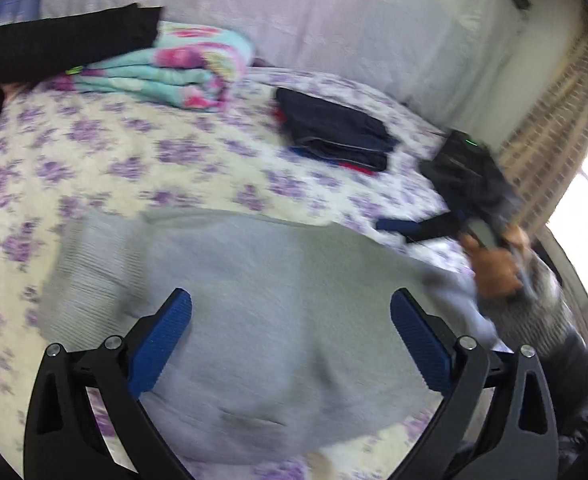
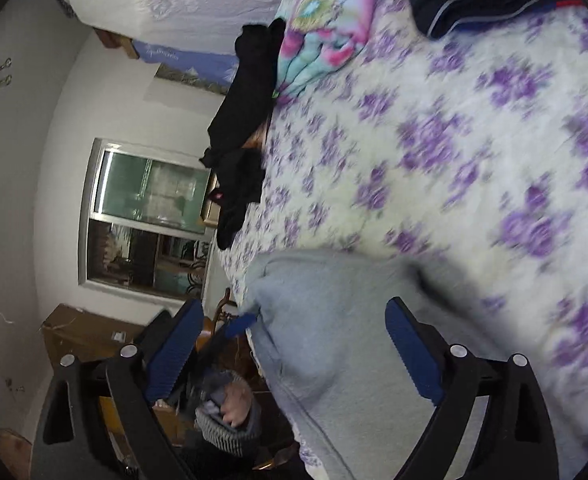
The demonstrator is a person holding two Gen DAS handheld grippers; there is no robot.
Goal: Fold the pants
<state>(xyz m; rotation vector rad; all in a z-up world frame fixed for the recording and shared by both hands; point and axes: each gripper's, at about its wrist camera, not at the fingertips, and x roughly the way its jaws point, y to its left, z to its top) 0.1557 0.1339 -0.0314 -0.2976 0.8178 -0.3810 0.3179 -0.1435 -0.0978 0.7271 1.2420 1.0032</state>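
Observation:
Grey pants (image 1: 261, 292) lie spread on a bed with a purple-flowered sheet (image 1: 133, 160). My left gripper (image 1: 291, 300) hovers over the middle of the pants, its blue pads wide open with nothing between them. At the right edge of the pants a hand (image 1: 494, 268) holds my right gripper (image 1: 406, 229). In the right wrist view the right gripper (image 2: 294, 308) stands open over the edge of the grey pants (image 2: 334, 360), and no cloth is pinched. The left gripper's blue fingertip (image 2: 243, 322) shows beside that edge, with the hand (image 2: 233, 404) holding it below. Both views are blurred.
A folded stack of dark navy clothes (image 1: 334, 136) and a rolled pink and turquoise blanket (image 1: 173, 68) lie farther up the bed. A black garment (image 1: 53, 44) hangs off the far left side. White bedding (image 1: 294, 12) lies behind. A window (image 2: 145, 216) and a cardboard box (image 2: 85, 332) stand beyond the bed.

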